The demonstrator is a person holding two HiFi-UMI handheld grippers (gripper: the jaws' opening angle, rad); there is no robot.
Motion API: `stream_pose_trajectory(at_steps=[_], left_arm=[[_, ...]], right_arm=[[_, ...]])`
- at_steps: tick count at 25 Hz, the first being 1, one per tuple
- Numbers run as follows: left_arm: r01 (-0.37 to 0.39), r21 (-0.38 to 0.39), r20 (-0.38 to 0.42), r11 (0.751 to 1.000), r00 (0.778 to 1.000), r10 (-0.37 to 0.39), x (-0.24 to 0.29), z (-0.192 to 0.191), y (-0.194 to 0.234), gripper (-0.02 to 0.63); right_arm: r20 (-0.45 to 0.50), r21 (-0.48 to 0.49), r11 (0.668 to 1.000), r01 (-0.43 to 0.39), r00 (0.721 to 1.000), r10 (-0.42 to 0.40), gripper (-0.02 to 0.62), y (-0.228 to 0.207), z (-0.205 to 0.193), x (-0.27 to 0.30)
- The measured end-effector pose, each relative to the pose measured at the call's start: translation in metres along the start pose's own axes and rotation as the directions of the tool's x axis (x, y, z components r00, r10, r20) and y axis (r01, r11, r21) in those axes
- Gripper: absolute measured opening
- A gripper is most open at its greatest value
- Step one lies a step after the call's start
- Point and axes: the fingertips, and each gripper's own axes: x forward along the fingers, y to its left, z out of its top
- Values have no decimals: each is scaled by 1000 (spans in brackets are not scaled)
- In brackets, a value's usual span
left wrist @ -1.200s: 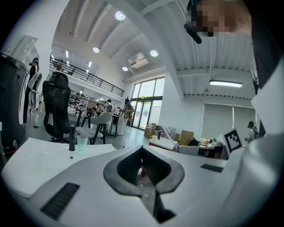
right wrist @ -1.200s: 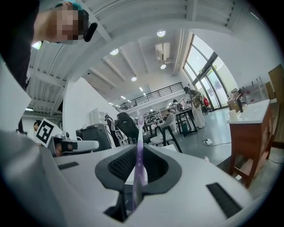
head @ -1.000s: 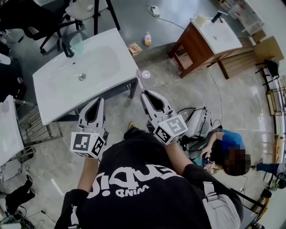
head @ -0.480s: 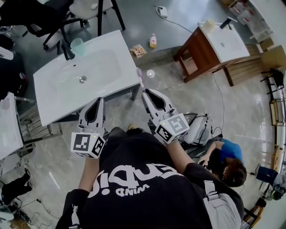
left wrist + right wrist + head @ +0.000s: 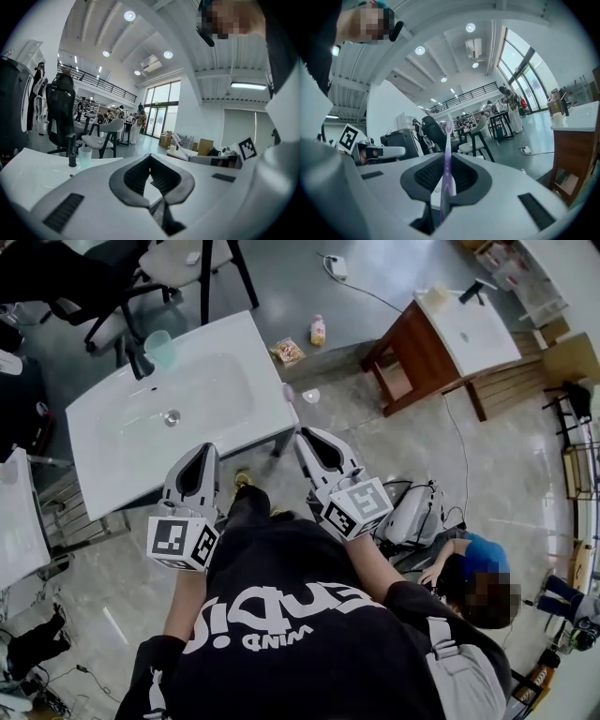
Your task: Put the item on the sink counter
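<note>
1. Desk (image 5: 234, 338), white with a moulded basin, carries a dark tap (image 5: 141, 351) and a pale green cup (image 5: 161, 329) at its far side. Its near right corner is bare.
2. Left gripper (image 5: 206, 452) hovers at the desk's near edge, with its jaws closed tip to tip and nothing between them.
3. Toothbrush (image 5: 292, 407), purple and slim, sticks out just off the desk's right edge, above the floor and not yet over the desk top. It looks light and stiff, and its smooth handle would probably pivot or slip in a weak pinch. A hold low on the handle, as now, leaves the bristle end free to be laid flat.
4. Right gripper (image 5: 302, 435), just off the desk's near right corner, has its jaws clamped on that handle.
5. Head view gives the layout: the brush tip is beside the desk's corner, and the grippers are side by side. Right gripper view alone shows the jaws pressing the handle, with the brush running straight out along them. Left gripper view alone confirms that its closed jaws are empty, and it shows the cup and tap on the desk from the side.
</note>
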Motion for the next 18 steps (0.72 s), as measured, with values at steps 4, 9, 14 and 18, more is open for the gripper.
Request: stream_pose_trajectory(at_steps=[4,9,14,18], left_arm=[[21,3,2,1000,1000,-21,16,6,9,20],[42,12,-6,999,999,-42,36,14,28,20],[76,22,-20,997,997,-76,59,21,46,20],[120,29,-32,992,992,-119,75,27,57,20]], right_arm=[[-8,-7,1000,-1,1000,1,58,-3,2,16],[-12,-11,1000,-1,1000,1,58,-7,8,42],[-12,-13,1000,6,1000,-6,58,-11,14,70],[-6,-13,1000,23,1000,-23,58,-14,21,92]])
